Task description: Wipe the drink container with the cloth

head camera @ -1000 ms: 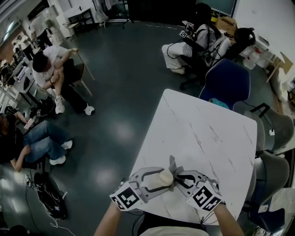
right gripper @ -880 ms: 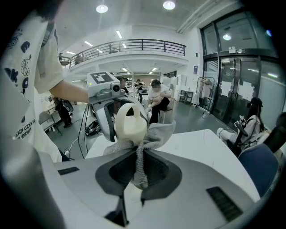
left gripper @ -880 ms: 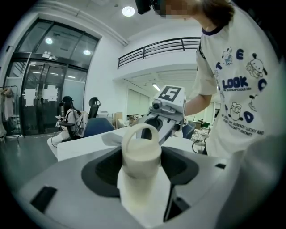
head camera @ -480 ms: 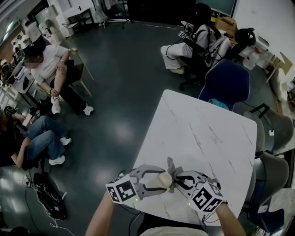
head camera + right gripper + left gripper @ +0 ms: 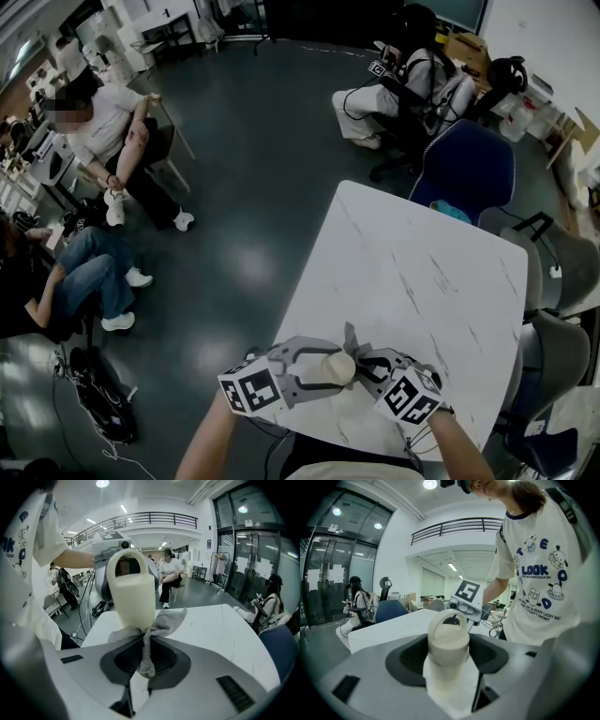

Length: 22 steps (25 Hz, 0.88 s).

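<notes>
Two grippers, left gripper (image 5: 325, 367) clamped on drink container (image 5: 449, 639), right gripper (image 5: 359, 366) pinching cloth (image 5: 164, 623), shirt (image 5: 543, 573) printed "LOOK"

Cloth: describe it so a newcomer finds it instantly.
White marbled table, near edge. There the right gripper pinches a grey mesh cloth touching the cream bottle in the left gripper. It is the only soft, woven thing there.
</notes>
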{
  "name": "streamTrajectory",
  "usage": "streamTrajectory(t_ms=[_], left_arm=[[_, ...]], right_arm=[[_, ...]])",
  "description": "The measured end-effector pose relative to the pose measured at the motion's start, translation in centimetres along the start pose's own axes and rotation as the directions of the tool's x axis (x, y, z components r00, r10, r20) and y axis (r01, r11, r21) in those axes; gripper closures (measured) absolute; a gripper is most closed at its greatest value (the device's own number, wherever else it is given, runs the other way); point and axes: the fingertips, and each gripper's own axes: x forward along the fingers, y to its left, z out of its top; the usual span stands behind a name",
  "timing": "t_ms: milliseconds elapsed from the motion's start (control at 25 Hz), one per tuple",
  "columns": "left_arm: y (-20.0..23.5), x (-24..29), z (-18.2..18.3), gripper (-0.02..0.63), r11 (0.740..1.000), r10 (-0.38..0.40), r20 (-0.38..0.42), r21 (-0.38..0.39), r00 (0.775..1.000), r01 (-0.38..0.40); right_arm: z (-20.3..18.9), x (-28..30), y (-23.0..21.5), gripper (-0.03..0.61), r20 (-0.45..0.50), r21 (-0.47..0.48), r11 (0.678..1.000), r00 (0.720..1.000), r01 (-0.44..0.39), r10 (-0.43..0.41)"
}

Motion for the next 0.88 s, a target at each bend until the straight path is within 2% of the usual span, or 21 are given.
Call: streamTrajectory(t_ms=[640, 880], left_arm=[[-0.1, 0.3, 0.3, 0.336, 1.000, 0.010, 0.022, -0.003, 1.000, -0.010], [0.1, 0.3, 0.4, 0.334, 0.998, 0.052, 0.046, -0.030, 0.998, -0.051]], right_arm=[[-4.6, 4.8, 0.3, 0.535, -0.120, 0.023, 1.000, 0.993, 0.019, -0.016], [-4.9, 5.0, 0.3, 0.535, -0.121, 0.043, 0.999, 0.993, 0.018, -0.013]])
